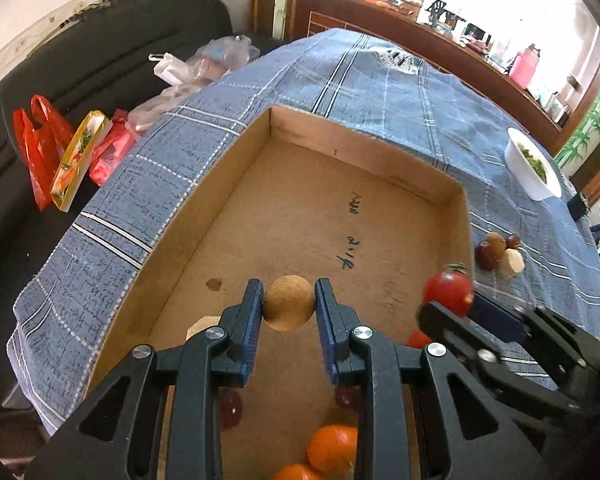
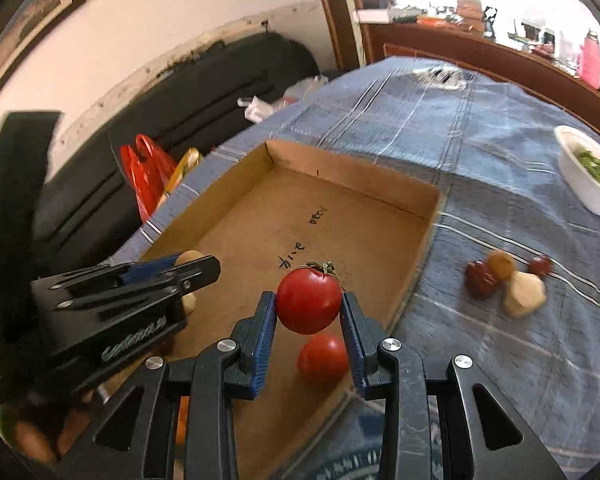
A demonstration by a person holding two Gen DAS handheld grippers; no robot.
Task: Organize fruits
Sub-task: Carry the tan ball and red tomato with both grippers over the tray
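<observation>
Both hand-held grippers grip fruit above the cardboard tray: left a brown ball, right a tomato.

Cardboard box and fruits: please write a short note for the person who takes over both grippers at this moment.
Left gripper: shut on a round tan fruit, held above the cardboard box.
Right gripper: shut on a red tomato, also above the box, near its right wall.
Done: a second tomato and two oranges lie in the near end of the box.
Left: set down both held fruits; then fetch the small group lying on the blue tablecloth to the right of the box: dark red pieces, a brown one, a pale one.
</observation>
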